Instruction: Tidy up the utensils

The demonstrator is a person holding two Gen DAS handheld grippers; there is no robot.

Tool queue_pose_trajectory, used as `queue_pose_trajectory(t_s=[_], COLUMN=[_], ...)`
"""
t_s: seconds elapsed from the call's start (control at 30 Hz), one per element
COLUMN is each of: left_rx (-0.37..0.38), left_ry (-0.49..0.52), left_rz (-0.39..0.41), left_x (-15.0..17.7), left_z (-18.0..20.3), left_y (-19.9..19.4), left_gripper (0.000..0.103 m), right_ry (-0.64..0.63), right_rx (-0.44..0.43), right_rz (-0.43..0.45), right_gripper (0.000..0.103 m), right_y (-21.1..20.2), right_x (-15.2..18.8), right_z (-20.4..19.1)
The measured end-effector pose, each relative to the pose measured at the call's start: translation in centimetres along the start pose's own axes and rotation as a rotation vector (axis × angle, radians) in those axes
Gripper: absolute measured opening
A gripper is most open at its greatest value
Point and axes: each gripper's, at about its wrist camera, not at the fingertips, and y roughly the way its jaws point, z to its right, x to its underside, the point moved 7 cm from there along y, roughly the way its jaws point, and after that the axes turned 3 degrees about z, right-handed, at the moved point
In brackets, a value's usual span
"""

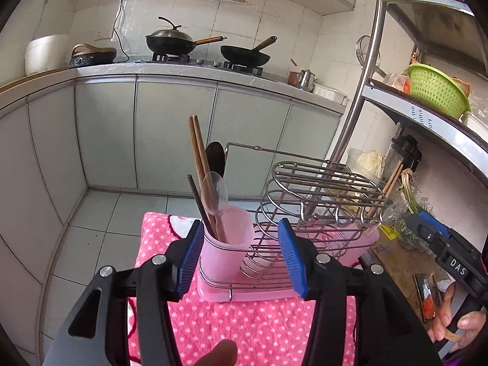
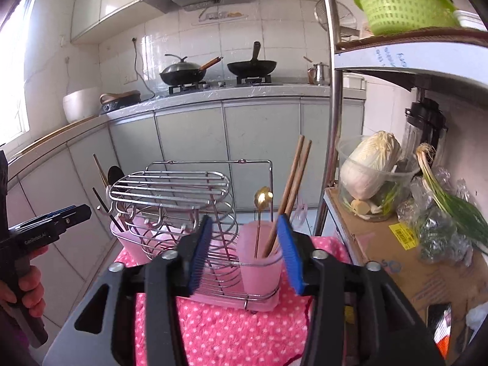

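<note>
A wire utensil rack (image 1: pixel 317 201) (image 2: pixel 174 207) on a pink tray stands on a pink dotted cloth (image 1: pixel 250 329) (image 2: pixel 231 332). Its left pink cup (image 1: pixel 228 238) holds wooden chopsticks (image 1: pixel 198 158), a clear plastic spoon (image 1: pixel 215 195) and a dark spoon (image 1: pixel 216 157). The right pink cup (image 2: pixel 259 262) holds brown chopsticks (image 2: pixel 292 180) and a gold spoon (image 2: pixel 263 198). My left gripper (image 1: pixel 241 259) is open in front of the left cup, nothing between its blue pads. My right gripper (image 2: pixel 247 256) is open in front of the right cup, empty too.
A metal shelf post (image 2: pixel 334 91) rises right of the rack. On the cardboard-lined shelf sit a cabbage in a clear bowl (image 2: pixel 372 170), green onions (image 2: pixel 451 201) and a green basket (image 2: pixel 402 3) above. Woks (image 1: pixel 170 42) sit on the far stove. Tiled floor lies to the left.
</note>
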Motion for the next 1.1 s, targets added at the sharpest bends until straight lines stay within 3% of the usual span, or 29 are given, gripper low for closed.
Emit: queue_pose_trajectory(t_s=[0.33, 0.63, 1.1], left_rx=[-0.048, -0.059, -0.098], left_ry=[0.052, 0.047, 0.065], left_rz=[0.052, 0.021, -0.002], left_x=[2.5, 5.4, 6.5], left_z=[2.5, 3.2, 2.7], left_y=[-2.3, -1.9, -1.4], left_gripper=[0.05, 0.05, 0.05], right_ry=[-0.017, -0.058, -0.044], right_rx=[-0.02, 0.02, 0.028], right_rz=[-0.035, -0.057, -0.093], right_gripper=[0.053, 0.054, 0.054], right_y=[-0.9, -0.8, -0.2], right_x=[4.1, 6.9, 8.2], right_z=[-2.5, -3.8, -4.2])
